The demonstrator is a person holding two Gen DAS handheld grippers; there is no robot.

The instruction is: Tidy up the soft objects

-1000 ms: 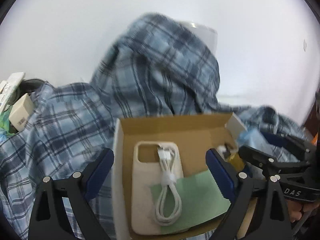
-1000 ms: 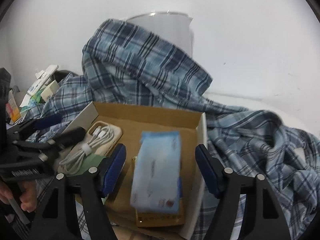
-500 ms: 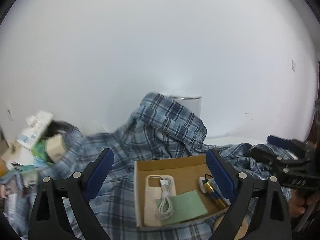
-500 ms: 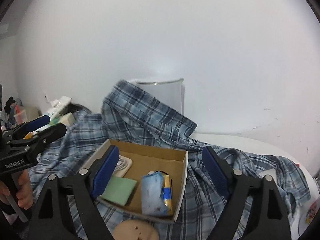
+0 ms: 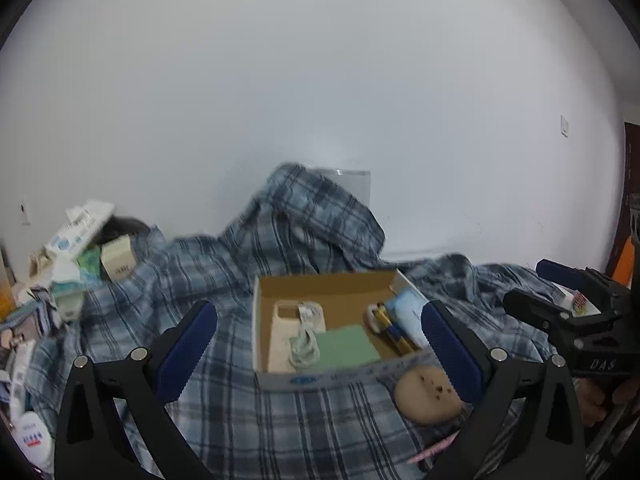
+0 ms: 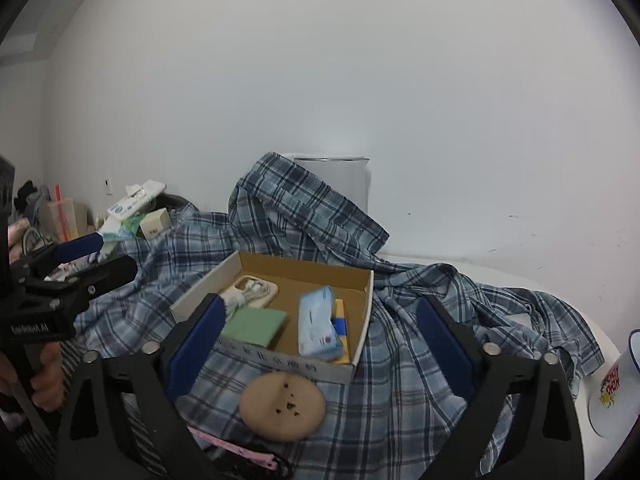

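Lying crumpled across the worktop [image 6: 520, 276], a blue plaid shirt [image 6: 304, 220] is seen draped up over a white cylindrical container [image 6: 340, 176] against the wall, so one part of it stands raised while the rest spreads in loose folds. An open cardboard box [image 6: 308, 272] has been set on top of the cloth, presumably as the place where smaller things are gathered. Inside it a pale phone case [image 5: 280, 332] with a coiled white cable [image 5: 304, 340] lies at one side, a green pad [image 6: 256, 324] in the middle, and a light blue tissue pack [image 6: 318, 324] leaning on a yellow and blue item at the other side. A tan round pad [image 6: 282, 406] rests on the shirt just in front of the box, outside it, and is judged likely to be sorted next. A heap of cartons and packets [image 5: 84, 248] is piled at the far left.

Both tools are held back from the box, above the shirt. The left gripper [image 5: 316, 356] is shown with its jaws opening to their widest; the box is framed between them in that view but nothing is pressed or touched. The right gripper [image 6: 316, 348] is likewise opening, its jaws released and empty, with the tissue pack lying free in the box beyond them. A white printed cup [image 6: 616, 384] stands at the right edge, well apart from the box.
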